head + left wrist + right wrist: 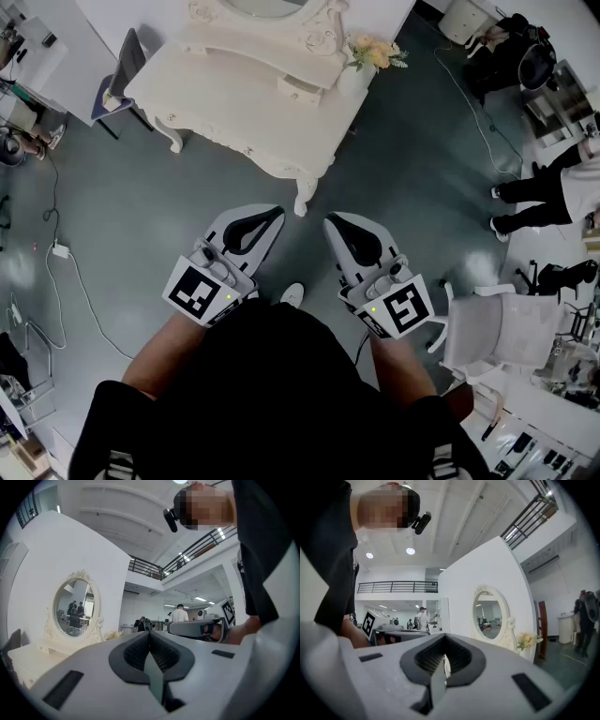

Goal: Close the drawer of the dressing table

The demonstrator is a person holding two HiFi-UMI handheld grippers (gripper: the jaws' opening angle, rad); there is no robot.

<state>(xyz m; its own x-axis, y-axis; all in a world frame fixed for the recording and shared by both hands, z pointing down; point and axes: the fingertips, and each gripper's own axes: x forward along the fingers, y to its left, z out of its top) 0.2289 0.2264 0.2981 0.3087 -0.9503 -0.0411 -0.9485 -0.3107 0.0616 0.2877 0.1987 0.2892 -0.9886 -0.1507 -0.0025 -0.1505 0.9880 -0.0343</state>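
Both tools are held level, close to the body, w/ nothing gripped. The left gripper point(274, 216) is seen in its own view pressed together, no gap and nothing between the jaws. The right gripper point(332, 225) is likewise pressed fully together and empty.

The dressing table point(246, 112) is seen ahead on the grey floor, well apart from both tools. What is judged to be the open drawer point(302, 89) is seen as a small box sticking out of the raised section under the mirror point(74, 606), near the flowers point(377, 53). The approach is judged not yet begun.

Risks, as judged:
- The drawer is small, so if pushed off-centre it could be skewed & jammed.
- If too much force is used, the flowers beside it could be knocked over.
- The table leg point(303, 199) is nearest the feet & could be kicked on the way in.
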